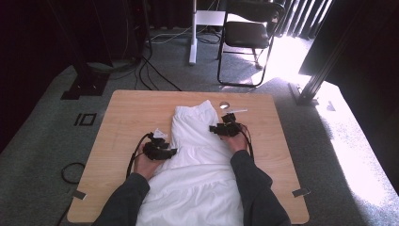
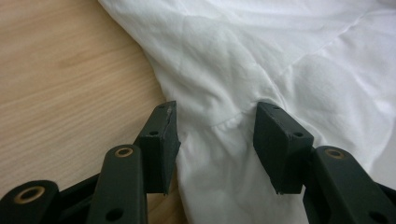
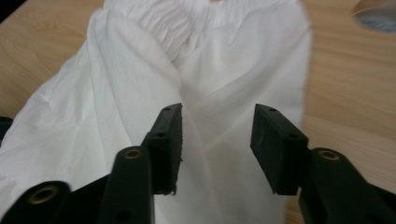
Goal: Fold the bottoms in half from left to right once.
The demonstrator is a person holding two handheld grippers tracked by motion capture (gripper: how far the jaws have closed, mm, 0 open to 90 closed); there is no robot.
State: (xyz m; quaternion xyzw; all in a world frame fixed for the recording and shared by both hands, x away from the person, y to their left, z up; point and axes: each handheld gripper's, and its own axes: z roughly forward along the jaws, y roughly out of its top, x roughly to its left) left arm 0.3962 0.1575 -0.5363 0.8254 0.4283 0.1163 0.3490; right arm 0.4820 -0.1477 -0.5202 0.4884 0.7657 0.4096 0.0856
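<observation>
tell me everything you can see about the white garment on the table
The white garment is thin, soft-looking cloth, wrinkled and lying flat along the middle of the wooden table, its near end running toward the person. The far end looks gathered, like an elastic waistband. A stitched seam crosses it. The left gripper stands open over its left edge and the right gripper open over the cloth near the far end; whether either pinches it is unclear.

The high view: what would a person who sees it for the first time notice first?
The white garment draws the eye at once: it lies along the middle of the wooden table, reaching to the near edge. The left gripper stands open over its left edge, and the right gripper stands open over the cloth nearer its gathered far end. Beyond the table, a black chair stands on the carpet in bright sunlight.
</observation>
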